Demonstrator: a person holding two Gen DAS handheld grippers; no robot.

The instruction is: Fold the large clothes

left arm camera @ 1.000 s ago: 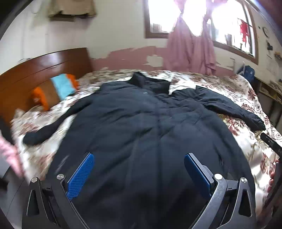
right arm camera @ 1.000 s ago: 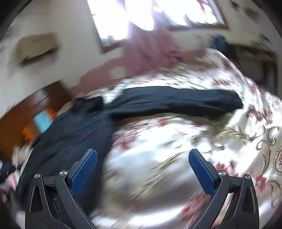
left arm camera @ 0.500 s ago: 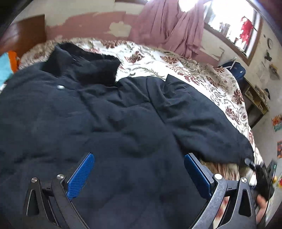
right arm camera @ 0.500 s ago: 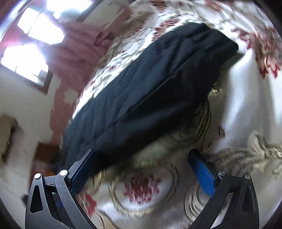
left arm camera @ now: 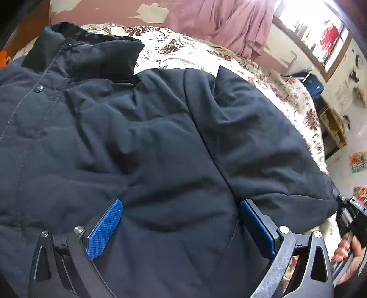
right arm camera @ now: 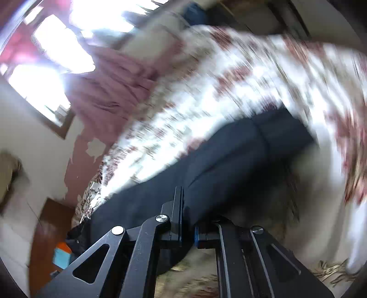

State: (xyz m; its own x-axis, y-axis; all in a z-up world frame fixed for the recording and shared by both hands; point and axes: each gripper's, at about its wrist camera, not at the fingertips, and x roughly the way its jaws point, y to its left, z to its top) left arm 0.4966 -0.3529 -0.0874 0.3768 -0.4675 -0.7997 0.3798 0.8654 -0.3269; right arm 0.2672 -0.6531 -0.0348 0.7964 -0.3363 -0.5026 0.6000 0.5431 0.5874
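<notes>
Lying flat and face-up across the bed: one large dark navy padded jacket, collar at upper left of the left wrist view, one sleeve angled toward the lower right.

Bed: floral cream-and-maroon bedspread, showing along the upper and right edges beyond the jacket.

Left gripper: jaws wide, blue pads resting low on the jacket body at lower centre, holding nothing; judged to be pinning or steadying the torso so it does not drag.

Right gripper: jaws narrow, pinched on the sleeve end at lower centre of the blurred right wrist view; judged the opening step, the sleeve taken by its end so it can be carried inward over the body.

Background: mauve curtain, upper centre.
</notes>
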